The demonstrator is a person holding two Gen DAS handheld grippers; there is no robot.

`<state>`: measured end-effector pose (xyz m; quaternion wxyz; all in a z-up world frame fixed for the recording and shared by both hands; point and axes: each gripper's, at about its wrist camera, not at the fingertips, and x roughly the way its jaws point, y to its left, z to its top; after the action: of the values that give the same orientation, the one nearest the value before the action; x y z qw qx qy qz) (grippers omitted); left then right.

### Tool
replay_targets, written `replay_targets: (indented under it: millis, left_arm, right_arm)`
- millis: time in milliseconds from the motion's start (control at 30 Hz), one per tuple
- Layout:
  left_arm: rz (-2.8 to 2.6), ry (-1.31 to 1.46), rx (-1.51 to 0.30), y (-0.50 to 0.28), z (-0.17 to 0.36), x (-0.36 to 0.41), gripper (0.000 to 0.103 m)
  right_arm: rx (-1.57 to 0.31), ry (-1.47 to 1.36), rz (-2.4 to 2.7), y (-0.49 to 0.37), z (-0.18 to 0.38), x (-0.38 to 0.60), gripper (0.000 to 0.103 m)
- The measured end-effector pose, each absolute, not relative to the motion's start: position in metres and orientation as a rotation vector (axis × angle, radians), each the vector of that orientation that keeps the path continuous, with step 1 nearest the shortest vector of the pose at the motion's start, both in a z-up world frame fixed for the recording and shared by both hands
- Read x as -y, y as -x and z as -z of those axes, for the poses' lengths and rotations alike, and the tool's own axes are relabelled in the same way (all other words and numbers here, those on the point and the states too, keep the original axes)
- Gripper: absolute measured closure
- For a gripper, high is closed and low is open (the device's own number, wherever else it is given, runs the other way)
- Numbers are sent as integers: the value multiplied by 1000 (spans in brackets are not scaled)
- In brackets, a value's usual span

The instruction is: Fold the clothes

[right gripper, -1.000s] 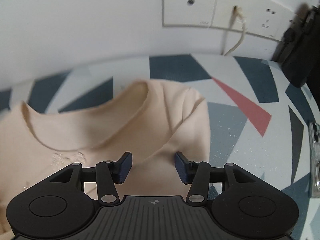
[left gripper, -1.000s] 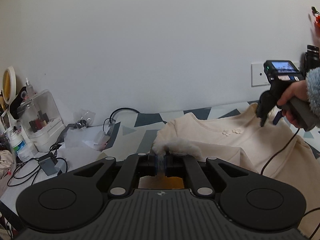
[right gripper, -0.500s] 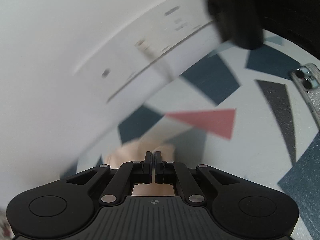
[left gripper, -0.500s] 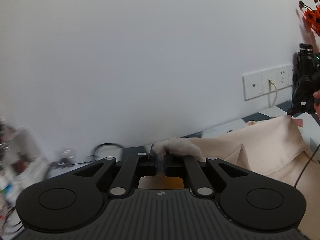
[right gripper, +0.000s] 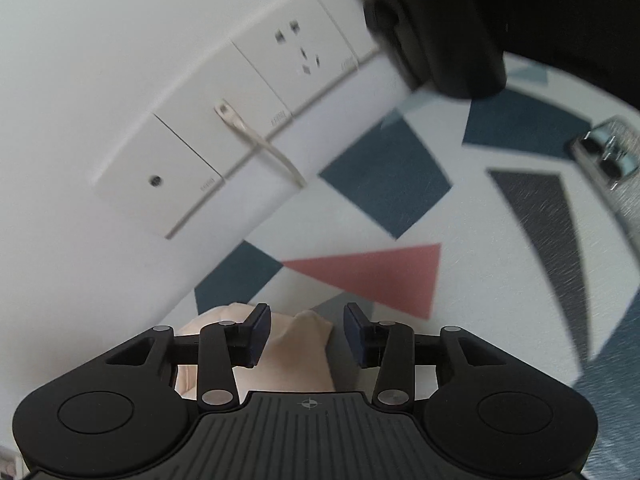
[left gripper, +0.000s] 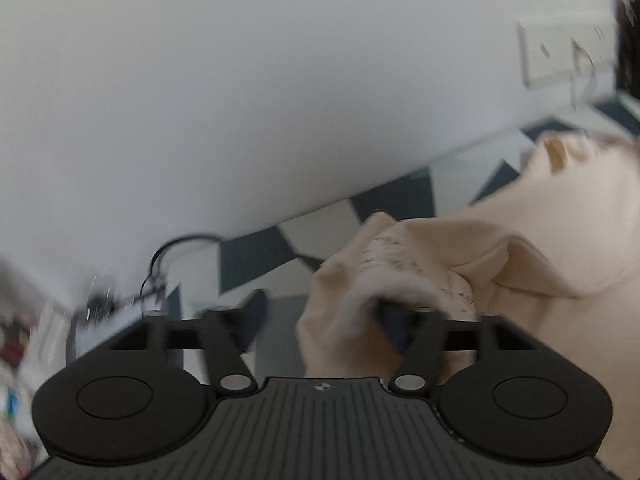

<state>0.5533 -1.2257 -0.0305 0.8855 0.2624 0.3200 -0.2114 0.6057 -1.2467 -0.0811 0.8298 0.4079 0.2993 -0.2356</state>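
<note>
Both grippers just let go of the cream sweater

0.5 s ago both were pinched shut on the fabric; now the left gripper (left gripper: 320, 314) is spread wide with the sweater's (left gripper: 560, 232) fuzzy cuff (left gripper: 400, 272) draped over its 3 o'clock finger, and the right gripper (right gripper: 307, 334) gapes over a loose corner at 6 o'clock. The sweater lies on the patterned tablecloth (right gripper: 500, 280) by the wall sockets (right gripper: 224, 140). Looks like 1 fold got dropped.
</note>
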Motion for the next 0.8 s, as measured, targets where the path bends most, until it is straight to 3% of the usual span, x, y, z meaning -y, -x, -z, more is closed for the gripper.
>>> replay_targets:
  millis: [200, 400, 667, 733, 767, 800]
  left_arm:
    - [529, 15, -843, -521, -2, 1172, 37]
    - [463, 516, -1119, -527, 70, 1183, 34]
    - [278, 705, -1053, -550, 95, 1174, 36]
    - [265, 705, -1050, -554, 94, 1169, 45]
    - [259, 704, -1048, -556, 94, 1167, 71]
    - [253, 704, -1047, -558, 94, 1164, 89]
  right_arm:
    - [-649, -830, 412, -560, 73, 1217, 61]
    - [-707, -882, 394, -553, 89, 1194, 61]
    - [-717, -855, 400, -558, 87, 1184, 57]
    - [-721, -864, 399, -559, 88, 1183, 57]
    - [-724, -868, 399, -559, 89, 1183, 57]
    - [-728, -866, 398, -560, 90, 1182, 57]
